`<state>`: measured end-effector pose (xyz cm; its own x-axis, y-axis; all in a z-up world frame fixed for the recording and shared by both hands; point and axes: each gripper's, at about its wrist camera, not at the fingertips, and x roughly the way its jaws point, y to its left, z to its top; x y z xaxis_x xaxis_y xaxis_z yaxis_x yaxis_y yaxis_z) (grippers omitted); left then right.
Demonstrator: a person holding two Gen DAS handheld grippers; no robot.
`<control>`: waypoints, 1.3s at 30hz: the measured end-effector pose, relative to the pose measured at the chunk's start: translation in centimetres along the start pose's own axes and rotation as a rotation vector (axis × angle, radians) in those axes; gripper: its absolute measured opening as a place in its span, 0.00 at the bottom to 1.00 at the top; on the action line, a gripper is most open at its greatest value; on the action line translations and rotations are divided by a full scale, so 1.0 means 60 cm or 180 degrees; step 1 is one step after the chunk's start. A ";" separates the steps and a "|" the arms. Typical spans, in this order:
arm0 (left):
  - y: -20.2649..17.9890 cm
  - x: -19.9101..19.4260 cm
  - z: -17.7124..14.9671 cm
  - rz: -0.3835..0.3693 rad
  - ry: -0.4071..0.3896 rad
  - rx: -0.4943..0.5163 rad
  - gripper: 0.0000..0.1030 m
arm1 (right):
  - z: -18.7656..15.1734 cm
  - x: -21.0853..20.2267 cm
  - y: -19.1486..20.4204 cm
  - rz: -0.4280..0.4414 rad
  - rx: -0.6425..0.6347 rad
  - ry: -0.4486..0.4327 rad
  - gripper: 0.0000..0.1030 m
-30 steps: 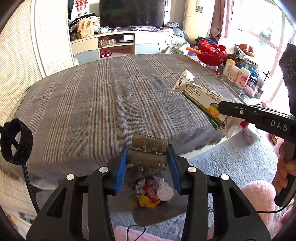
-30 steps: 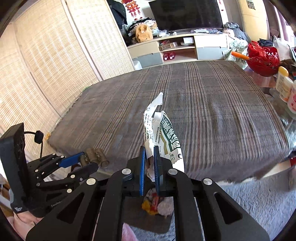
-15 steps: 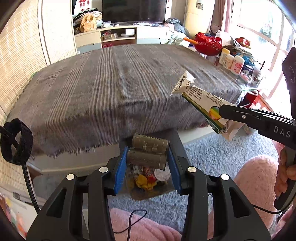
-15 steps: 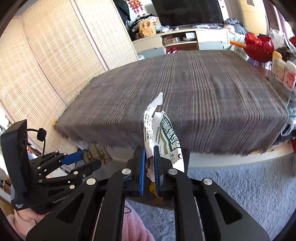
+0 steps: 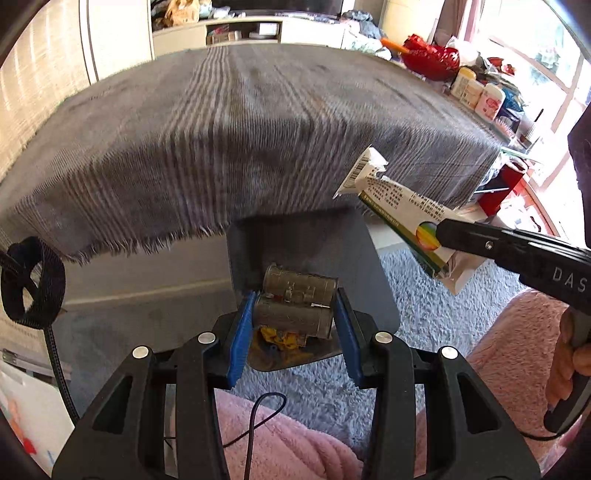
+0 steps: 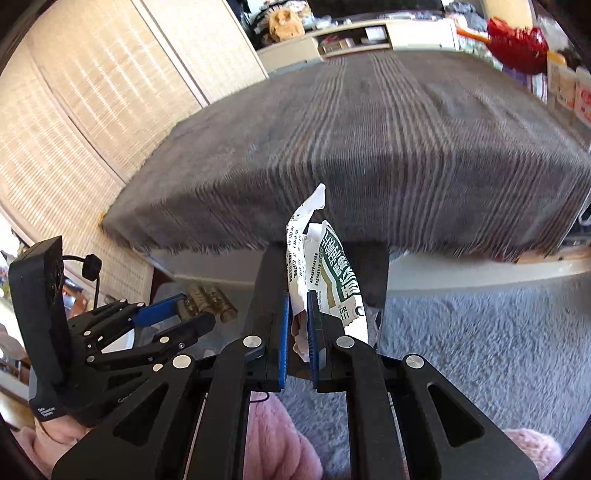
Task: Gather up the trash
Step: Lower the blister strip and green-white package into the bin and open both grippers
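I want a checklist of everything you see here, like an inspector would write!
Surface: striped grey blanket over a low platform; blue-grey carpet in front.
Job's things: two joined brown rolls and a torn wrapper, both held; grey bin below them, with trash inside.
Clutter: red bowl and jars beside the platform.
Grippers: left gripper shut on the rolls; right gripper shut on the wrapper.
Cables: black cable over a pink sleeve.
Surroundings: woven screens, low shelf unit.

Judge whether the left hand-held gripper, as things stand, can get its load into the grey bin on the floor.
Probably yes: the left hand-held gripper holds the taped batteries over the open grey bin, and nothing blocks its mouth.
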<state>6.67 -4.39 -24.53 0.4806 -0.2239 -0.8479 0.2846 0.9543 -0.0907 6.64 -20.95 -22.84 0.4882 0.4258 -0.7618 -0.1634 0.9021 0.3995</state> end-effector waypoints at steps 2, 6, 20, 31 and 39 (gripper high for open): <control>0.003 0.018 -0.002 -0.0021 0.0072 -0.0033 0.39 | -0.003 0.020 -0.006 0.0004 0.0047 0.0087 0.10; 0.012 0.059 -0.005 -0.0080 0.0235 -0.0118 0.39 | -0.005 0.068 -0.020 -0.0011 0.0149 0.0285 0.10; 0.029 0.139 0.007 -0.0143 0.0552 -0.0221 0.35 | 0.014 0.142 -0.048 0.0019 0.0324 0.0507 0.13; 0.033 0.131 0.009 -0.0061 0.0512 -0.0214 0.53 | 0.027 0.127 -0.049 -0.0128 0.0361 0.0364 0.52; 0.032 0.096 0.008 0.0068 0.0395 -0.0201 0.88 | 0.031 0.089 -0.053 -0.0454 0.0344 0.0111 0.97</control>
<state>10.37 -3.94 -29.35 0.3785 -0.1809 -0.9078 0.2207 0.9701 -0.1013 11.36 -21.65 -27.23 0.4696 0.2979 -0.8311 -0.0005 0.9414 0.3372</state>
